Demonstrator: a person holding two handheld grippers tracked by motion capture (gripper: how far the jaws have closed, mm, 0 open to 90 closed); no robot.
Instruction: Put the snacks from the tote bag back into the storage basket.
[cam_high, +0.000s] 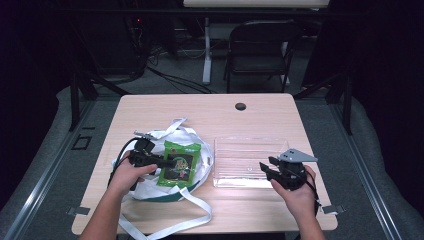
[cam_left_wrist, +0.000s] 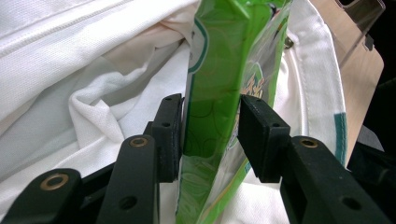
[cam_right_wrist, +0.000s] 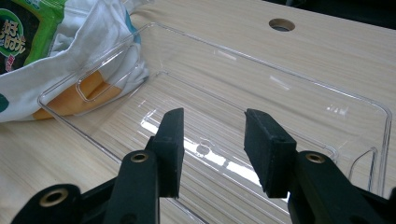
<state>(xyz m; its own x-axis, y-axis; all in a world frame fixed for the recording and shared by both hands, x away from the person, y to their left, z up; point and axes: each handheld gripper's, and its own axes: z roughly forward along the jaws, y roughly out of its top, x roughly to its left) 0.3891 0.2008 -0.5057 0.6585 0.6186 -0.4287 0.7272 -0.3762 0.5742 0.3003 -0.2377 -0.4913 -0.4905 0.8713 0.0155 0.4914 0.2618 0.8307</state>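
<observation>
**Green snack packet between the left jaws, over the white tote bag**

While the left gripper reaches over the white tote bag, its jaws stand on either side of a green snack packet, which lies on the bag's mouth. From the left gripper view, the packet stands edge-on between the pads: the pad on that view's left touches its side, and the other sits just beside it, so whether the packet is truly pinched cannot be told. White cloth of the bag lies behind and below the packet.

To the right of the bag, touching its cloth, sits a clear plastic tray on the wooden worktop. The right gripper hovers at the tray's near right corner, farthest from the bag, jaws about half open with nothing between them. In the right gripper view the tray lies under the jaws, and the bag presses against its far left wall
</observation>
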